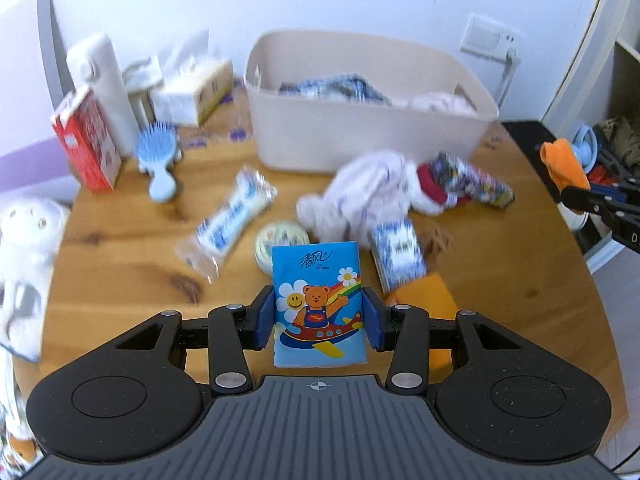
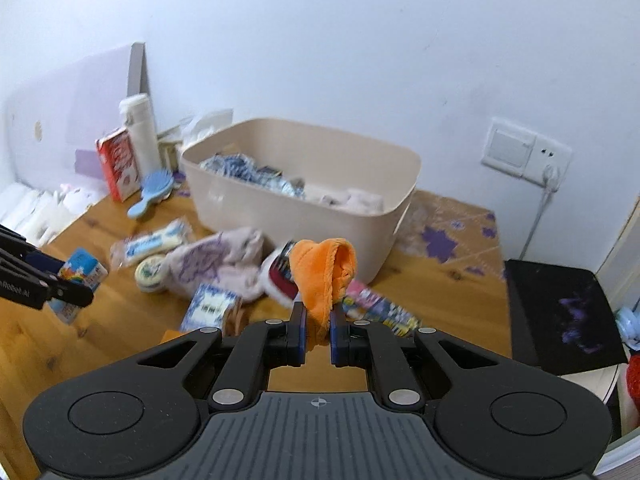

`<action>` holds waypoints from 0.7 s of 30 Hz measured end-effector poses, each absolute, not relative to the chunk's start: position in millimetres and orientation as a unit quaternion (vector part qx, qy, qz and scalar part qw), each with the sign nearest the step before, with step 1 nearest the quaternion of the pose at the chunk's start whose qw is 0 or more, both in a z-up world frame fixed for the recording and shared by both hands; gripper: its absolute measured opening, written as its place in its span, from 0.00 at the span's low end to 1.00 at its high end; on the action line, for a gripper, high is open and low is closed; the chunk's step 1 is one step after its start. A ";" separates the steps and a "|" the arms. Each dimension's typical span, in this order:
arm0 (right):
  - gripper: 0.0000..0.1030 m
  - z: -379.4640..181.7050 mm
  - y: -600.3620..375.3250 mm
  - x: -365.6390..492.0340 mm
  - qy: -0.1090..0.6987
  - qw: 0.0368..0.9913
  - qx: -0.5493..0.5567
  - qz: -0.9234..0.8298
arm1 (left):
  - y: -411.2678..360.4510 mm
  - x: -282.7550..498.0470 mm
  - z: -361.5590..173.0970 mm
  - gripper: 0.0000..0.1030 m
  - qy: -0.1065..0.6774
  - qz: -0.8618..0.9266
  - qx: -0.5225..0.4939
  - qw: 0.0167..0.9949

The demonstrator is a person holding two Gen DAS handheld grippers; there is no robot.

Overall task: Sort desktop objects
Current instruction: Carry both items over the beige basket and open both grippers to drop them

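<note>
1. Your left gripper [image 1: 319,317]: fingers [image 1: 265,317] clamped on both sides of the blue tissue pack [image 1: 316,300], held upright above the desk [image 1: 120,280].
2. Your right gripper [image 2: 318,330]: fingers nearly together, pinching the orange cloth [image 2: 324,276], which bunches up above the tips.
3. Beyond both sets of fingers: beige bin [image 2: 304,212] holding clothes.
4. Between fingers and bin: pinkish garment [image 1: 360,192], round tin [image 1: 280,240], wrapped packet [image 1: 228,224], all blurred.
</note>
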State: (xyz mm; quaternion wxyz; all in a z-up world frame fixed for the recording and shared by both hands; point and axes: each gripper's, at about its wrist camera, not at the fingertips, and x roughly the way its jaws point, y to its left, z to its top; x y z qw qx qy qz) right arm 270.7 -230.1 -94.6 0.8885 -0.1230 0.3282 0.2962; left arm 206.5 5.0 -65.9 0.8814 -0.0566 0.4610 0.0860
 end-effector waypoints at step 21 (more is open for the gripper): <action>0.11 -55.9 -227.5 314.9 0.255 0.920 -0.116 0.276 | 30.1 286.6 32.4 0.44 0.342 0.105 -0.033 0.933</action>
